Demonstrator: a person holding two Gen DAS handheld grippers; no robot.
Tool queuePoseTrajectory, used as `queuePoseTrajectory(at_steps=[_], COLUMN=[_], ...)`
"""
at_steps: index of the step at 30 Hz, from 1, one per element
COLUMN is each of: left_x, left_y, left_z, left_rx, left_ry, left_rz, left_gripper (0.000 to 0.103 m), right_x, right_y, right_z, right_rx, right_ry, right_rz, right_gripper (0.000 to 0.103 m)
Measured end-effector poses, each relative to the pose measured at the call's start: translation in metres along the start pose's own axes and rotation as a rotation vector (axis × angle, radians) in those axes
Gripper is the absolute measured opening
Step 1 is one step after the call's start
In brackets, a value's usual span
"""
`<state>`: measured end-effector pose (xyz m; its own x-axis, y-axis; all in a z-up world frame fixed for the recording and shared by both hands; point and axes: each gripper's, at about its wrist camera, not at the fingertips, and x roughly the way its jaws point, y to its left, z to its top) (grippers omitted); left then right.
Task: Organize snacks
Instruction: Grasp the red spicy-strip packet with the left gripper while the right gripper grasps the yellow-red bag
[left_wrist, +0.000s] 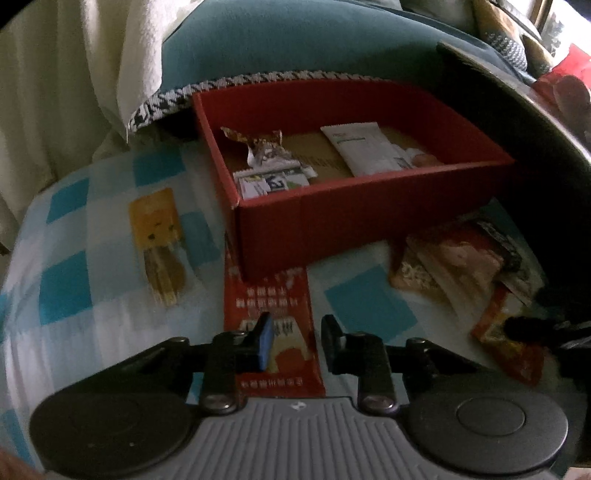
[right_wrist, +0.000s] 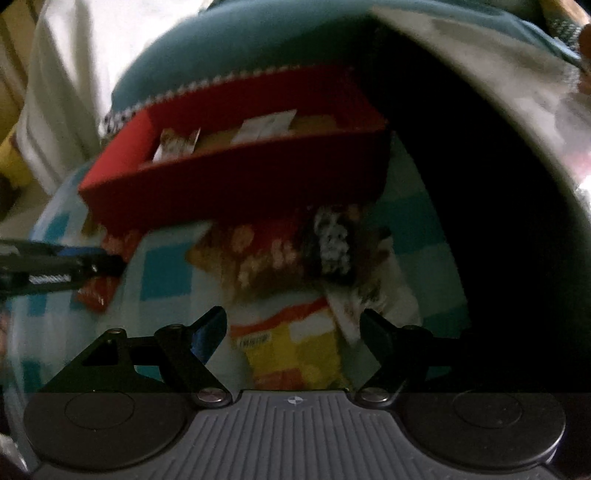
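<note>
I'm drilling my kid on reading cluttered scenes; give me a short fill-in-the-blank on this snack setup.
1. The box holding sorted snacks is colored ____.
2. The long red packet lies between the fingers of the ____ gripper.
3. The right gripper, poised over a yellow and orange packet, has its jaws ____.
4. The white packet lies ____ the box.

Missing words: red; left; open; inside

Probably a bedroom at home. A checked bedsheet (left_wrist: 92, 258) covers the surface. A teal cushion (left_wrist: 295, 40) and cream curtain (left_wrist: 55, 92) sit behind.
</note>
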<state>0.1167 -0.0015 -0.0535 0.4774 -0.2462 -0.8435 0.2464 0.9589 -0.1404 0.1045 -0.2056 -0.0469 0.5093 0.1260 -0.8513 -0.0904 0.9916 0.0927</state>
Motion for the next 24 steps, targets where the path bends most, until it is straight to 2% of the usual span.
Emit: queuePoseTrajectory(at_steps=[2,5,7,9,11,12,13,14,16,18,20,22,24], left_x=[-0.002,-0.001,0.006,0.012,0.016,0.016,0.015,0.013,0.004,-0.004,-0.012,-0.017,-0.023], left_y=[0.003,0.008,0.009,0.005,-0.001,-0.004,-0.007,-0.006,0.003,0.015,0.021,0.021,0.020], left_z=[0.001,0.006,0.010,0.013,0.014,0.013,0.011,0.009,0.004,-0.003,-0.015,-0.025,-0.028], left_rx=[-0.023,-0.065,-0.086,-0.065,-0.030,-0.016,0.010,0.030,0.000,-0.049,-0.072,-0.056,-0.048], left_ry=[-0.002,-0.004,-0.010,-0.016,-0.033,-0.038,-0.040,-0.036,-0.015,0.023,0.040,0.048,0.023], left_rz=[-0.012,-0.018,-0.014,-0.024,0.006,0.022,0.042,0.049,0.006,-0.041,-0.059,-0.042,-0.036], left_gripper=[0.023,0.030,0.043,0.054,0.053,0.051,0.039,0.034,0.012,0.002,0.002,0.002,0.002], right_x=[0.010,0.021,0.028,0.030,0.030,0.029,0.026,0.023,0.018,0.012,0.008,0.005,0.004], right_y=[0.006,0.013,0.020,0.028,0.036,0.038,0.040,0.042,0.042,0.042,0.045,0.056,0.065], right_z=[-0.005,-0.010,-0.014,-0.017,-0.022,-0.023,-0.025,-0.027,-0.029,-0.032,-0.036,-0.042,-0.045], right_rx=[-0.030,-0.066,-0.109,-0.150,-0.185,-0.183,-0.192,-0.197,-0.184,-0.173,-0.172,-0.200,-0.220], right_ry=[0.042,0.082,0.094,0.101,0.095,0.101,0.103,0.102,0.102,0.112,0.127,0.134,0.136], right_rz=[-0.009,-0.017,-0.018,-0.041,-0.069,-0.058,-0.058,-0.061,-0.060,-0.030,0.003,0.012,0.034], right_gripper=[0.084,0.086,0.095,0.097,0.095,0.091,0.083,0.080,0.068,0.064,0.064,0.064,0.064])
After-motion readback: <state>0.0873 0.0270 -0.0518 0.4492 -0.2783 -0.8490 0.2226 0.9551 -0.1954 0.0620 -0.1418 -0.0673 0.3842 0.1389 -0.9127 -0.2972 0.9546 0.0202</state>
